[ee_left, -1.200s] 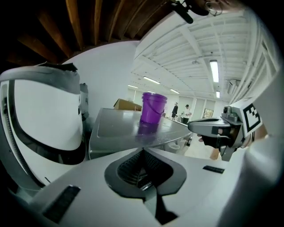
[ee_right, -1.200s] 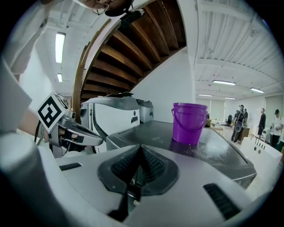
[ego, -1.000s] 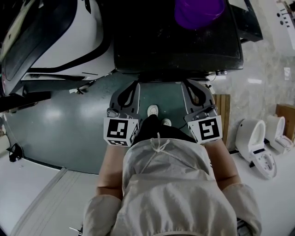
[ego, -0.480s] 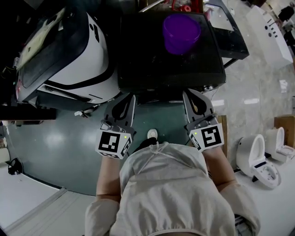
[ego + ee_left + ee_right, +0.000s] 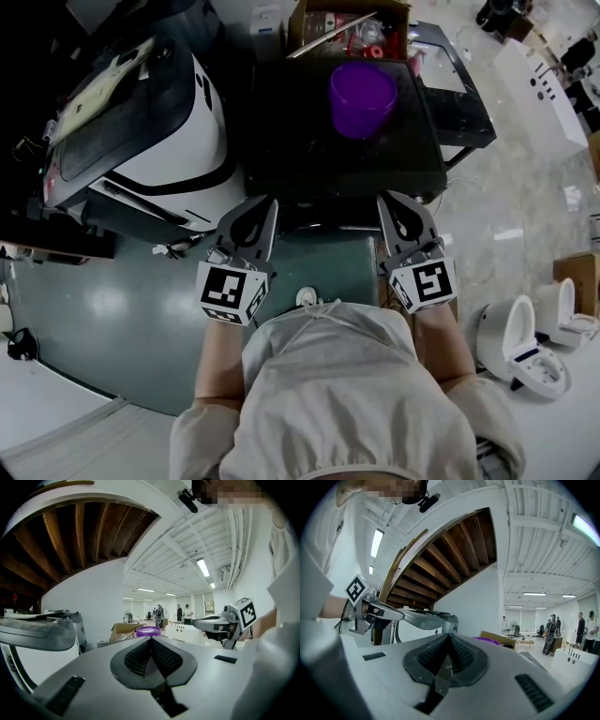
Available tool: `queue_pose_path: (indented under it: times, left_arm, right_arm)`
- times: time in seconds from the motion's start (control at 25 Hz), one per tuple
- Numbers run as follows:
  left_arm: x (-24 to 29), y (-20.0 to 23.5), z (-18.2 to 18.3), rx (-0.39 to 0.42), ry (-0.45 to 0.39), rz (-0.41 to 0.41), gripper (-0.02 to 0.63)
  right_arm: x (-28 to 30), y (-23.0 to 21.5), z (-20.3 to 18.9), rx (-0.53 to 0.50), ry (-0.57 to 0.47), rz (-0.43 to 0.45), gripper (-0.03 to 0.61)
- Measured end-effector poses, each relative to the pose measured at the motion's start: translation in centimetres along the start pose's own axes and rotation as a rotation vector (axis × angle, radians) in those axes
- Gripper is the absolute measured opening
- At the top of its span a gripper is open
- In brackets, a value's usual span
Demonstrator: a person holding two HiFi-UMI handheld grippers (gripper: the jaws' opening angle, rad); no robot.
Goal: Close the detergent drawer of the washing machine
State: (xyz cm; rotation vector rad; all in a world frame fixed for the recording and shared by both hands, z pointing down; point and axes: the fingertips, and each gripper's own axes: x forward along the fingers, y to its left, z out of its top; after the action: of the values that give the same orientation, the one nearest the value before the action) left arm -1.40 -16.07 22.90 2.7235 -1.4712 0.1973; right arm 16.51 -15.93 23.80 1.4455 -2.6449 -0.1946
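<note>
Floor (image 5: 112, 309): glossy grey-green sheet that mirrors the ceiling lamps; the person stands on it square to the machine.
Pale top (image 5: 337, 403): soft creased cloth with a tied drawstring, filling the nearest part of the head view.
Left gripper (image 5: 151, 639): grey moulded shell with ribbed black pads pressed tip to tip and nothing between them. It is held out ahead of the body, pointing at the machine's near edge.
Right gripper (image 5: 448, 635): same build, with its pads also together and empty, level with its twin. Judged from the task, two closed noses make blunt pushers, so no grasp is needed.
Marker cubes (image 5: 230, 291): white faces with black squares, at each gripper's rear.
Washing machine (image 5: 309, 141): boxy, with a dark, matt, flat top, just beyond both gripper tips. I cannot tell whether either tip touches it.
Detergent drawer: shown in no view (the front panel hides under the top's near edge), so how far out it stands cannot be told.
Purple tub (image 5: 361, 94): round translucent plastic, upright on the machine's top, well apart from the grippers.
White appliance (image 5: 159, 159): rounded white shell with a dark lid, beside the machine on the left.
Cardboard box (image 5: 352, 23): open and cluttered, behind the machine.
</note>
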Motion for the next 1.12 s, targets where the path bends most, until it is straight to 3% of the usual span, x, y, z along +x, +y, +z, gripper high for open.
queue_pose_path:
  times: [1.12]
  left_arm:
    - [-1.9,-0.7,-0.1,-0.009,-0.004,0.024,0.018]
  right_arm:
    - [-1.0,1.5,-0.5,0.031,0.012,0.000,0.002]
